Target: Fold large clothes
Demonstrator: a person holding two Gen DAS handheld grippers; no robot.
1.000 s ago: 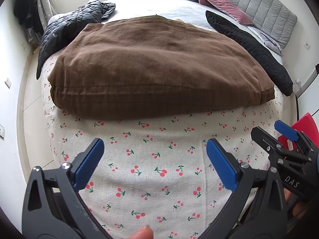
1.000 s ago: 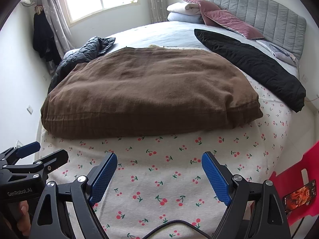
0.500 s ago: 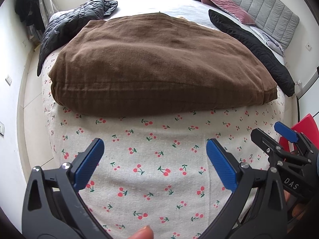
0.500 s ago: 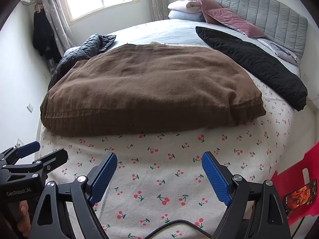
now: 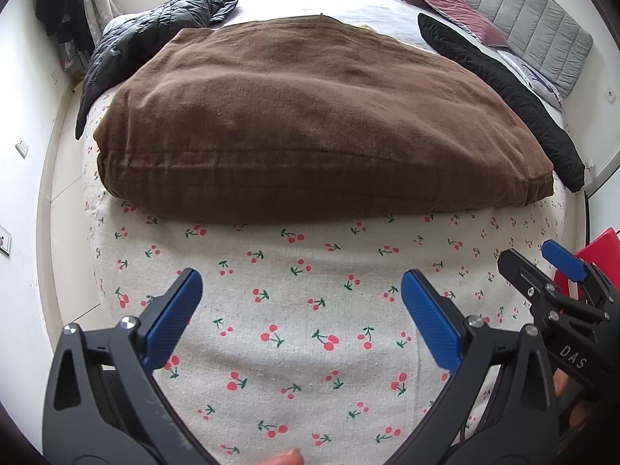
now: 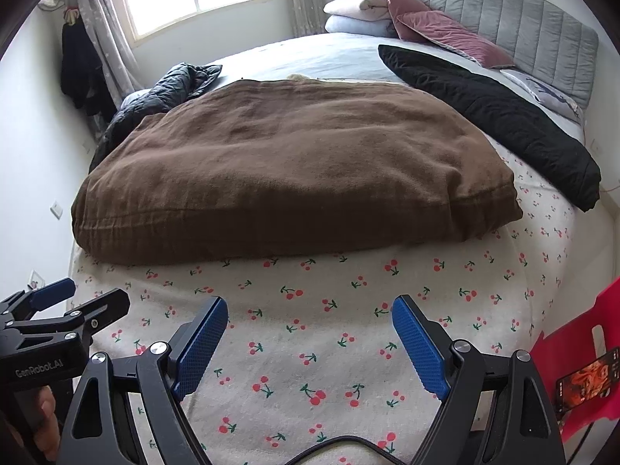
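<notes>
**Brown garment lay ahead of both claws, long edge crosswise**

The left claw (image 5: 298, 302) and right claw (image 6: 310, 329) both stood spread wide, pinching nothing, side by side over the cherry-print sheet (image 5: 310, 271). The folded brown garment (image 5: 310, 116) lay ahead of both on the bed, well apart from the blue pads, its near hem running left to right across their line of reach. Neither claw looked clearly nearer (each seemed to face its own end of that hem), so a two-handed reach forward probably suited
</notes>
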